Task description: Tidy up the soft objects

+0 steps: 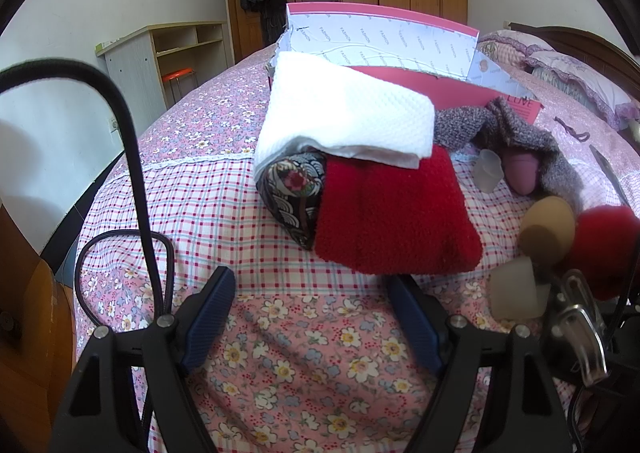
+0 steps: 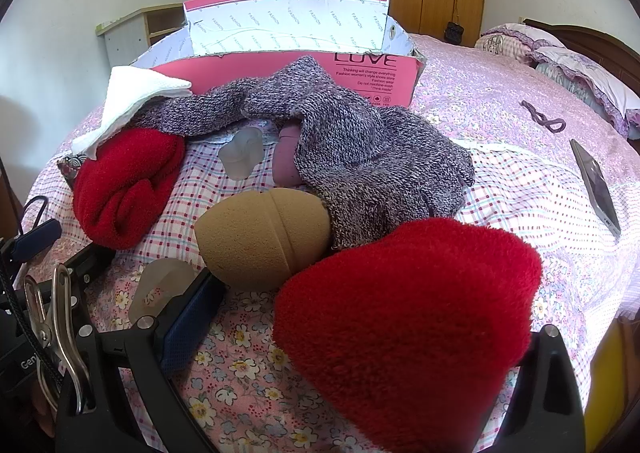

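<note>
Soft things lie on the bed before a pink cardboard box point(image 1: 404, 85) point(image 2: 248, 67). A white cloth point(image 1: 344, 113) point(image 2: 136, 93) rests on a folded red towel point(image 1: 392, 213) point(image 2: 124, 193) and a dark patterned pouch point(image 1: 292, 189). A grey knitted piece point(image 2: 360, 141) point(image 1: 516, 129) drapes over a mauve sponge point(image 2: 286, 161) point(image 1: 520, 169). A tan egg-shaped sponge point(image 2: 260, 237) point(image 1: 546, 229) lies in front. My left gripper point(image 1: 316, 309) is open and empty just before the red towel. My right gripper point(image 2: 360, 317) stands open around a red fluffy cloth point(image 2: 408, 313) point(image 1: 600, 249); its right finger is hidden.
Two translucent soft cups point(image 2: 240, 153) point(image 2: 160, 285) lie on the bedspread. A phone point(image 2: 596, 185) and a hair tie point(image 2: 544, 119) lie to the right. Pillows point(image 2: 580, 69) are at the headboard. A black cable point(image 1: 132, 157) loops at the left. Wardrobes stand behind.
</note>
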A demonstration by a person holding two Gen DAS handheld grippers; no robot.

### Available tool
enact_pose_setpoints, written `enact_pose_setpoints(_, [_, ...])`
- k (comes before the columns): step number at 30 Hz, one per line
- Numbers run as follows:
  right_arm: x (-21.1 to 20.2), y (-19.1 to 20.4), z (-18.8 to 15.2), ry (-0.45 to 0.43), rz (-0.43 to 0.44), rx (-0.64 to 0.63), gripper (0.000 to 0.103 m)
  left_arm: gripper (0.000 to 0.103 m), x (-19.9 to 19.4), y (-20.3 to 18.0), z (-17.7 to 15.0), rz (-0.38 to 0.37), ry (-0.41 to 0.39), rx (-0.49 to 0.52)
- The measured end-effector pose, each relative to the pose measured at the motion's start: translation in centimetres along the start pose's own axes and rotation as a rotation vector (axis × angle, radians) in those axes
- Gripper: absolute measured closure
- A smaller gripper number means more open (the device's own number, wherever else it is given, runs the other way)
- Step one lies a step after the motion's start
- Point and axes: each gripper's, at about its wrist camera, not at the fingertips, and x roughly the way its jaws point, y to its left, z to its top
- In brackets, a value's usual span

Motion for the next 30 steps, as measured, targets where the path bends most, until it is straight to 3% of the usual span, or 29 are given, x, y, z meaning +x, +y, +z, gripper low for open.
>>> enact_pose_setpoints(30, [0.06, -0.17, -0.10, 0.000, 0.000, -0.001, 0.004, 0.021, -0.17, 0.59, 0.06, -0.011, 0.000, -0.008])
